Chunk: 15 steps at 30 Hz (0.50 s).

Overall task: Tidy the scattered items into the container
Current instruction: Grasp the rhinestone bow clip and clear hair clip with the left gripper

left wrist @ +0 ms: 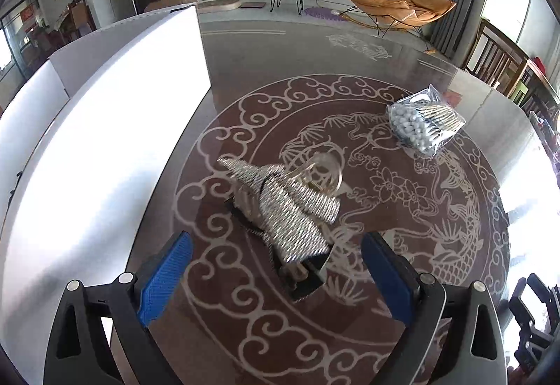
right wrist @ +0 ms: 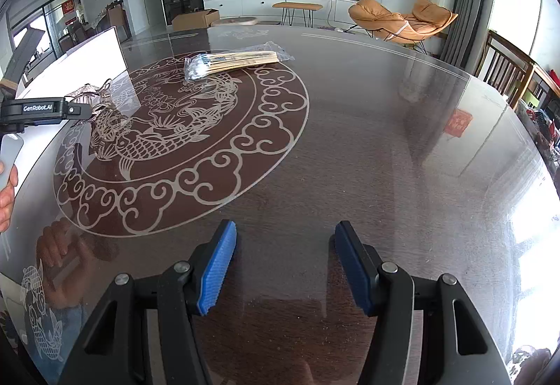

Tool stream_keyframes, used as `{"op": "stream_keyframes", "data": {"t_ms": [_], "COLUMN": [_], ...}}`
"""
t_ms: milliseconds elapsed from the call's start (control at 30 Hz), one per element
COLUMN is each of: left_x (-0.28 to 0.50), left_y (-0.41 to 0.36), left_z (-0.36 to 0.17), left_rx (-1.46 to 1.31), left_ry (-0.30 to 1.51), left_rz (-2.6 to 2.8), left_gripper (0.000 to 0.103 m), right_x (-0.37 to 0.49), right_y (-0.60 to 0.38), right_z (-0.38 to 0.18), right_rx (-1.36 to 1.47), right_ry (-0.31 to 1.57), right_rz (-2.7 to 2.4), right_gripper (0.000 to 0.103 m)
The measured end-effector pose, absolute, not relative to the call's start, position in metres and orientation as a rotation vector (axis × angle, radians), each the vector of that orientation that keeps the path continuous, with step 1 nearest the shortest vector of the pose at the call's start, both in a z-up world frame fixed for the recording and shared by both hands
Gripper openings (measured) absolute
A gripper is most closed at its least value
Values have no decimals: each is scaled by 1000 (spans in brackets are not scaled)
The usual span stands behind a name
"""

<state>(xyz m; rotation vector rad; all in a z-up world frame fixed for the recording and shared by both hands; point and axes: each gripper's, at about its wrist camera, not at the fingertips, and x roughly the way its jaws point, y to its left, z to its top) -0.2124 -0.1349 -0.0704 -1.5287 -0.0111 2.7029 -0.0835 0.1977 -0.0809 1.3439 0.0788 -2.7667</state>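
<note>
A glittery silver bow hair clip (left wrist: pixel 290 210) with a clear claw lies on the patterned glass table (left wrist: pixel 350 332). My left gripper (left wrist: pixel 276 241) hangs open just over it, one blue pad on each side, neither one touching. The white container (left wrist: pixel 105 140) stands right beside it on the left. A clear bag of cotton swabs (left wrist: pixel 423 122) lies farther off to the right. In the right wrist view my right gripper (right wrist: pixel 285 225) is open above bare table, nothing between its fingers. The swab bag (right wrist: pixel 234 61), the clip (right wrist: pixel 105 94) and the container (right wrist: pixel 87 59) show far left.
The left gripper's black body (right wrist: pixel 38 108) and a person's hand (right wrist: pixel 7 196) sit at the left edge of the right wrist view. Wooden chairs (right wrist: pixel 507 70) stand past the table's right rim. Beyond the table are a TV and an orange lounge chair (right wrist: pixel 402 17).
</note>
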Motion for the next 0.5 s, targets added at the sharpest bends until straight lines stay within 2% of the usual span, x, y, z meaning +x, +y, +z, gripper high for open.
{"op": "stream_keyframes", "data": {"t_ms": [167,200,233,267,300,400,500], "left_x": [-240,-240,-237,-234,-231,-207,-169], "left_y": [-114,-115,-119,-123,-127,-140,-141], "left_z": [-86,-86,-85,-83,-82,-78,-79], "left_rx": [-1559,-1547,-1526,-1510,-1500,-1456,-1446], "left_ry": [-40,-57,-77,-93,-112,-136,-73], "left_rz": [2710,2727,2762,2792,2801,2788,2752], "left_gripper": [98,95,71,56,50,48,48], "right_x": [-83,-83,-83,-83,-83,-83,-85], "right_y": [198,198,198,198,198,198,197], "right_z": [-81,-81,-81,-81,-81,-81,-81], "right_rx": [1344,1344,1344,1344,1344,1343,1343], "right_ry": [78,78,78,78,78,77,73], "right_rz": [-2766,-2766,-2766,-2766,-2766,-2766,-2763], "right_gripper": [60,60,60,60,60,60,61]}}
